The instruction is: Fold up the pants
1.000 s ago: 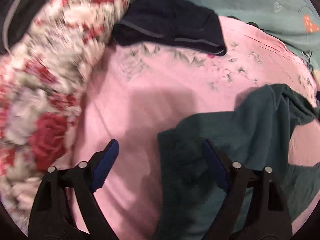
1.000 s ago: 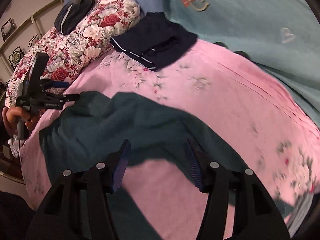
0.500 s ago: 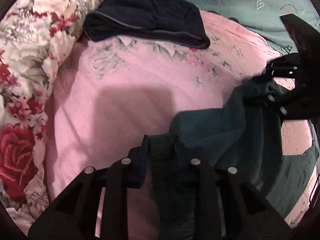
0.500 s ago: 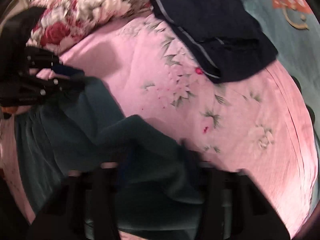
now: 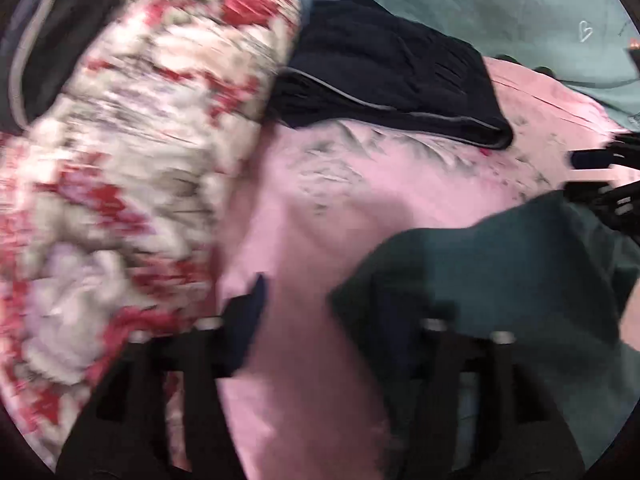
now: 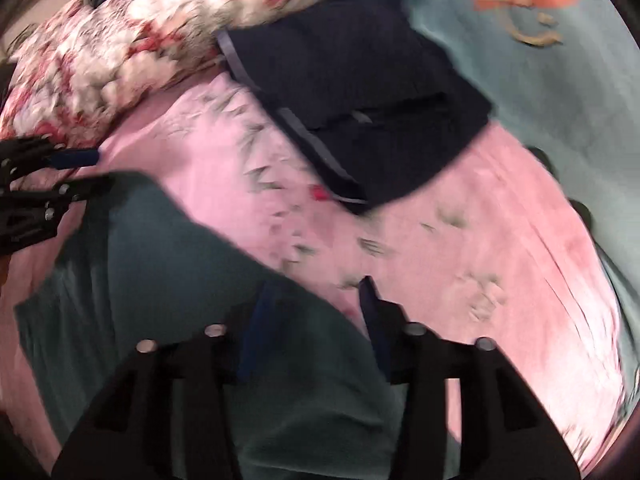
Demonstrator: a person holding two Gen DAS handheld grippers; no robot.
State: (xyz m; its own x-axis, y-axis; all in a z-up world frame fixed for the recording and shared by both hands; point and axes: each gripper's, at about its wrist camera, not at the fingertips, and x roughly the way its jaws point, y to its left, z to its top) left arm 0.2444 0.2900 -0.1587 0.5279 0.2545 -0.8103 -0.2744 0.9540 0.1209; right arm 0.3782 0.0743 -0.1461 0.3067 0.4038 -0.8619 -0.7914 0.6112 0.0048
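Both grippers (image 5: pixel 332 308) (image 6: pixel 312 304) just opened over teal pants (image 6: pixel 160 280)

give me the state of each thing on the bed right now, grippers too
green pants: spread loosely on the pink sheet, rumpled, not folded flat
navy pants: folded, lying flat beside the floral quilt
floral quilt: bunched in a heap
pink sheet: spread, lightly creased
left gripper: jaws have just been opening, pants edge at one finger
right gripper: jaws have just been opening, pants fabric between them
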